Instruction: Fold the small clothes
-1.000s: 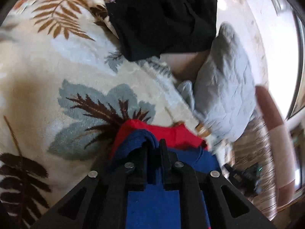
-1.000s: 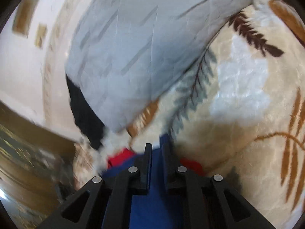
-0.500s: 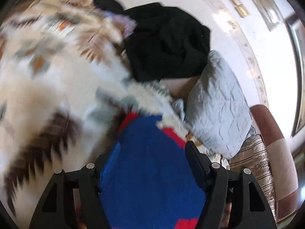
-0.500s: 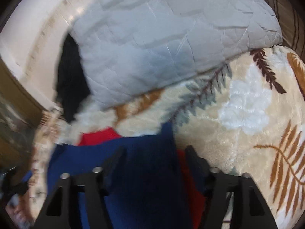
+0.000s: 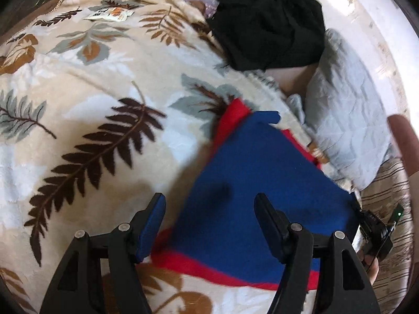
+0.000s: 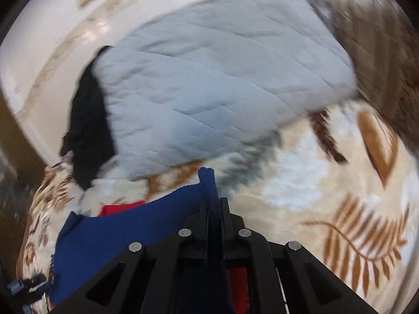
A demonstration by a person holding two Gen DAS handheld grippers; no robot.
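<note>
Right tongs pinch the blue cloth's corner; left tongs hang apart above it.

Nearest, the right tongs (image 6: 214,206) are clamped on a corner of the blue-and-red cloth (image 5: 251,196), which lies on the bed's leaf blanket (image 5: 86,110). The left tongs (image 5: 209,209) stand apart, gripping nothing. Draw that 1 corner low and slowly so the layers stay aligned, clear of the grey pillow (image 6: 217,91) beyond.

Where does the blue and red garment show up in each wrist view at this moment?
Left wrist: blue and red garment lies lower centre, spread on the leaf-print blanket, past the open left gripper.
Right wrist: garment sits lower left, an edge pinched in the right gripper.
Shared landmark: grey quilted pillow.
</note>
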